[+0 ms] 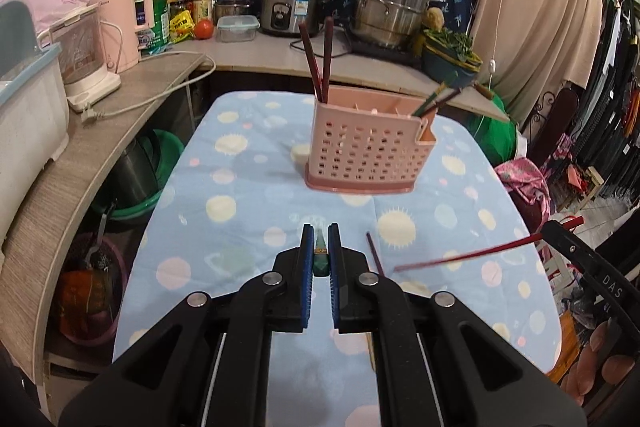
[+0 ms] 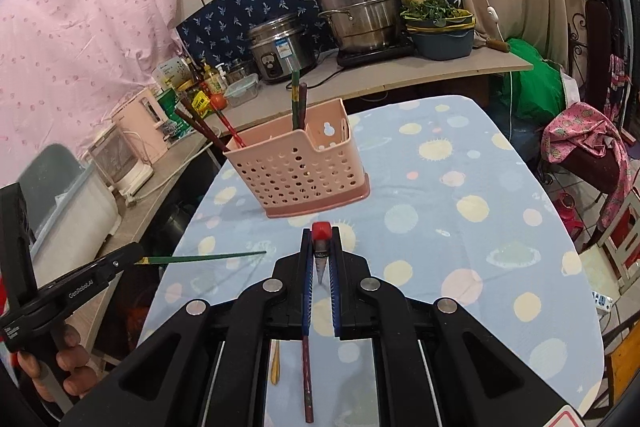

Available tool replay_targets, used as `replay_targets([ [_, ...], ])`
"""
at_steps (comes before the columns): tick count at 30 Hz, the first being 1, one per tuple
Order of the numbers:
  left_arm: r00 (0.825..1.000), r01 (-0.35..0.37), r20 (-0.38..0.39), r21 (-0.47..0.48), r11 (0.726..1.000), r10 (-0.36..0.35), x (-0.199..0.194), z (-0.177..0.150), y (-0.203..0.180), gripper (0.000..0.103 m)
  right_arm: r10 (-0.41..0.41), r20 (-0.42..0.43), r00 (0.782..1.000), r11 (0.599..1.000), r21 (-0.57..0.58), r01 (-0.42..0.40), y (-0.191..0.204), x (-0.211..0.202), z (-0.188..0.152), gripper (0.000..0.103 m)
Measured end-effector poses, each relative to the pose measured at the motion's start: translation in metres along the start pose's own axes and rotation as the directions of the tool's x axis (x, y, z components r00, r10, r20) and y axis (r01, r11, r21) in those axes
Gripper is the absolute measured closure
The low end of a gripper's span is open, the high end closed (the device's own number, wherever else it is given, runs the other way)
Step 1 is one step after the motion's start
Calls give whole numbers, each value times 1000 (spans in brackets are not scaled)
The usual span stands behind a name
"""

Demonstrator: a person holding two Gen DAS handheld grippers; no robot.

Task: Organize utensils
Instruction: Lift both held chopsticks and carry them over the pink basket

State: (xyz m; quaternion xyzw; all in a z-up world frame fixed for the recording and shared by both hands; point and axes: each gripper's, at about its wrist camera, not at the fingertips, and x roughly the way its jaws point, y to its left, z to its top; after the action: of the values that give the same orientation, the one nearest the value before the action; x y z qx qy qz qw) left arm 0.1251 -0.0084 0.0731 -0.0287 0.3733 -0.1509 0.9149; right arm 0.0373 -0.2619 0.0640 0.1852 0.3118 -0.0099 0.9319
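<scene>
A pink perforated utensil basket [image 1: 366,151] stands on the blue dotted tablecloth [image 1: 248,187], with several chopsticks upright in it; it also shows in the right wrist view [image 2: 298,173]. My left gripper [image 1: 321,247] is shut on a green chopstick [image 1: 321,259], seen end-on; its shaft shows in the right wrist view [image 2: 208,258]. My right gripper [image 2: 321,247] is shut on a red chopstick [image 2: 321,231], whose shaft shows in the left wrist view [image 1: 468,255]. Another dark red chopstick [image 2: 307,379] and a yellow stick [image 2: 274,367] lie on the cloth under my right gripper.
A counter [image 1: 248,61] behind the table carries a rice cooker [image 1: 290,9], a steel steamer pot [image 1: 392,7], a greens bowl [image 1: 452,57], a kettle [image 1: 86,55] and bottles. Basins [image 1: 136,183] stand under the left shelf. Clothes hang at the right.
</scene>
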Motion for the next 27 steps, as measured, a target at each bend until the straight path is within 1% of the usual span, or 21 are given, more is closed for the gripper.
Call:
replay_targets([
  [7,998,10,59,-7,1000,-10,0,40,-2,96,1,57,998,1000,-11,0,4,4,31,96],
  [11,996,17,85,-5,1000,-16,-2,57,-5,96,5,85,996,1000,-12,-4,5,4,47,96],
  [18,990,36,139,-4,999,-35,-9,90,-11,96,47,116,992,999,12,-48,5,7,72,96],
  [21,983,51,176,-2,999,-50,-14,108,-17,96,72,133,989,997,25,-76,6,8,87,96],
  [27,961,65,269,-1,998,-62,-25,151,-27,96,106,195,975,993,32,-114,11,10,124,96],
])
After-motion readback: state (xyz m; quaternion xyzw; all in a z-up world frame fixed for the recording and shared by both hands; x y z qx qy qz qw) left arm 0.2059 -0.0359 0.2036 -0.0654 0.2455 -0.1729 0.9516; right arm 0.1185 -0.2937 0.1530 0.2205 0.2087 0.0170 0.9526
